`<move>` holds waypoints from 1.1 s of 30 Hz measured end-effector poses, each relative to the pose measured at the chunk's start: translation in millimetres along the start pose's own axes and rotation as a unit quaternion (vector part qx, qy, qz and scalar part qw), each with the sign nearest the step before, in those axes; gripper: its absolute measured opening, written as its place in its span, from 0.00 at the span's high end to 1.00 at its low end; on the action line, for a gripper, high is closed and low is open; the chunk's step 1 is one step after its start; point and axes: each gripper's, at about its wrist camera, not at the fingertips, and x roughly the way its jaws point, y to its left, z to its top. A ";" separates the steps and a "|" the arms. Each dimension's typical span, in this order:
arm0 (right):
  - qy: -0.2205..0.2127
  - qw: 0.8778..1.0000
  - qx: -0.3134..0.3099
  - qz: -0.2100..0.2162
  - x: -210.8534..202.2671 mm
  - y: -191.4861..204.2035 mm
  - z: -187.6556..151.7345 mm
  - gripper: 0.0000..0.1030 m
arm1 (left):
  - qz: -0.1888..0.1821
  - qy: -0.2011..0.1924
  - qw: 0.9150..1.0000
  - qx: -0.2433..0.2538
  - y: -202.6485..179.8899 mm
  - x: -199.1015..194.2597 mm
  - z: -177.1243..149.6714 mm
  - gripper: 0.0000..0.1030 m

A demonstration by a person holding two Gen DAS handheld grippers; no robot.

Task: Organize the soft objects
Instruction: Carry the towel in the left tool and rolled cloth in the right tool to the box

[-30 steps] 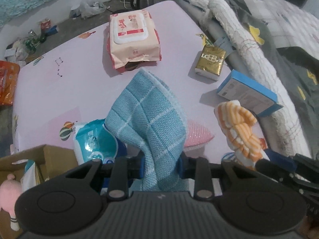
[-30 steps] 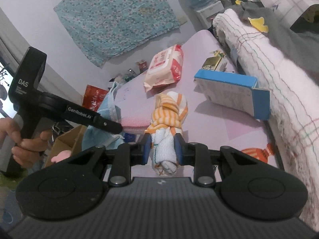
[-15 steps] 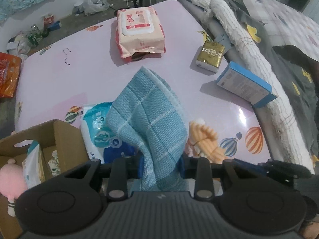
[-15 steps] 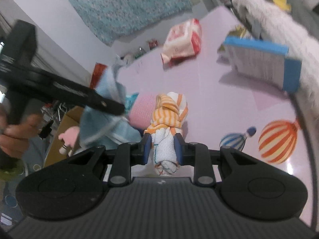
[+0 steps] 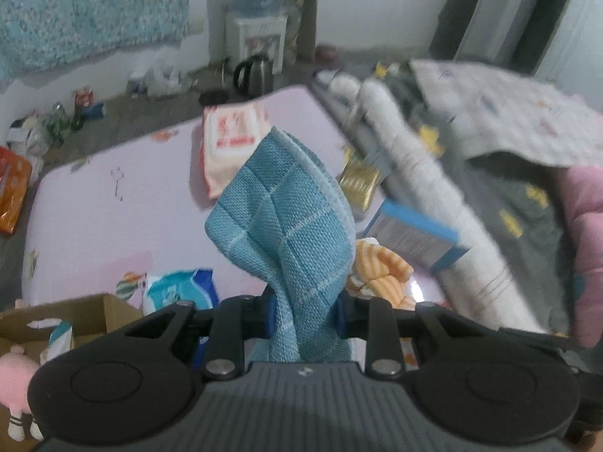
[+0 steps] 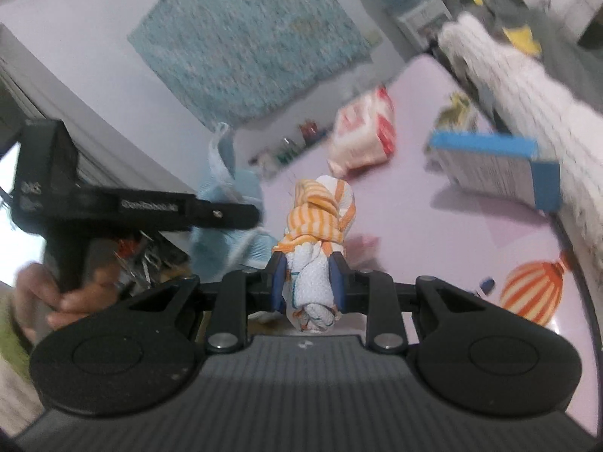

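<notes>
Right, your blue waffle cloth [image 5: 290,226] sits centre of the left wrist frame, pinched at its lower end between the blue pads of the left gripper [image 5: 303,318], jaws clamped tight on it. It stands up from the grip, its top edge reaching the upper middle and covering part of the wipes pack [image 5: 230,139]. In the right wrist frame the same cloth [image 6: 230,203] hangs at left centre, past the black gripper body your left hand [image 6: 56,297] holds at the left edge.

Your orange-striped towel [image 6: 320,218], knotted with a white part below, is centre of the right wrist frame; the right gripper [image 6: 309,288] is closed on the white part, pads pressing both sides. In the left wrist frame that towel [image 5: 380,267] peeks out just right of the blue cloth.

Below both lies the pink mat [image 5: 113,203] with balloon prints. On it: wipes pack at upper middle, gold packet [image 5: 360,182] right of the cloth, blue-edged box [image 5: 414,235] at right centre, blue-white pack [image 5: 181,290] at lower left. Cardboard box [image 5: 90,310] at the lower left, touching that pack, a pink plush [image 5: 15,376] at its edge. A rolled white blanket [image 5: 422,173] runs along the mat's right side. Kettle [image 5: 252,73] on the floor, upper middle. Both frames are blurred.
</notes>
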 end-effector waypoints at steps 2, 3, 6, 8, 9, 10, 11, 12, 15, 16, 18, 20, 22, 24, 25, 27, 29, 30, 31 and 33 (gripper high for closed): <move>-0.015 1.000 -0.004 0.011 -11.9 11.4 3.9 0.77 | -0.005 -0.021 1.000 -0.003 -2.5 -17.9 0.9 0.73; -0.021 1.000 -0.007 0.016 -17.4 16.8 4.4 0.77 | -0.008 -0.030 1.000 -0.006 -3.4 -25.9 0.8 0.73; -0.037 0.999 -0.013 0.032 -34.3 35.3 3.5 0.77 | -0.017 -0.060 0.998 -0.010 -3.8 -58.5 -2.0 0.73; -0.048 0.998 -0.019 0.041 -47.0 49.9 1.1 0.77 | -0.020 -0.078 0.997 -0.010 -4.7 -80.9 -6.4 0.73; -0.053 0.997 -0.024 0.048 -53.1 57.5 -0.6 0.77 | -0.020 -0.086 0.996 -0.010 -4.6 -90.8 -9.9 0.73; -0.059 0.996 -0.029 0.054 -59.1 65.8 -2.5 0.77 | -0.019 -0.092 0.995 -0.010 -4.5 -101.0 -13.0 0.73; -0.062 0.996 -0.032 0.060 -63.9 73.4 -4.9 0.77 | -0.016 -0.099 0.995 -0.010 -3.4 -112.5 -17.6 0.73; -0.063 0.995 -0.037 0.069 -68.6 81.8 -7.8 0.77 | -0.012 -0.104 0.994 -0.010 -2.3 -123.4 -21.8 0.73; -0.062 0.992 -0.054 0.092 -79.8 107.2 -18.6 0.77 | 0.005 -0.120 0.993 -0.010 4.2 -158.0 -40.1 0.73; -0.060 0.991 -0.059 0.100 -81.9 116.1 -22.4 0.77 | 0.010 -0.126 0.992 -0.010 7.2 -168.1 -45.7 0.73; -0.056 0.989 -0.073 0.118 -85.4 135.0 -31.3 0.77 | 0.021 -0.137 0.990 -0.013 15.3 -191.2 -60.8 0.73; -0.048 0.986 -0.082 0.137 -85.8 153.8 -41.1 0.77 | 0.030 -0.145 0.989 -0.017 25.7 -211.3 -77.6 0.73; -0.036 0.983 -0.093 0.156 -82.7 172.3 -52.7 0.77 | 0.043 -0.150 0.987 -0.025 37.4 -227.5 -94.0 0.72; -0.020 0.979 -0.104 0.172 -75.7 190.5 -65.5 0.77 | 0.060 -0.150 0.986 -0.040 52.6 -240.4 -112.8 0.72; -0.011 0.978 -0.108 0.179 -71.6 199.3 -71.9 0.77 | 0.067 -0.150 0.985 -0.048 61.3 -245.3 -121.5 0.72; 0.010 0.975 -0.113 0.192 -59.3 216.0 -85.4 0.77 | 0.083 -0.142 0.984 -0.069 80.7 -249.9 -139.5 0.72; 0.037 0.973 -0.115 0.199 -42.8 230.8 -101.1 0.77 | 0.098 -0.129 0.983 -0.090 103.1 -249.0 -156.7 0.72; 0.050 0.972 -0.115 0.199 -33.7 236.9 -108.6 0.77 | 0.104 -0.121 0.982 -0.097 112.6 -245.7 -164.2 0.72; 0.064 0.971 -0.116 0.197 -23.5 242.7 -117.7 0.77 | 0.110 -0.113 0.982 -0.104 122.2 -241.9 -171.9 0.72; 0.090 0.970 -0.121 0.189 -2.8 254.3 -136.1 0.77 | 0.121 -0.092 0.981 -0.119 142.9 -229.6 -187.8 0.72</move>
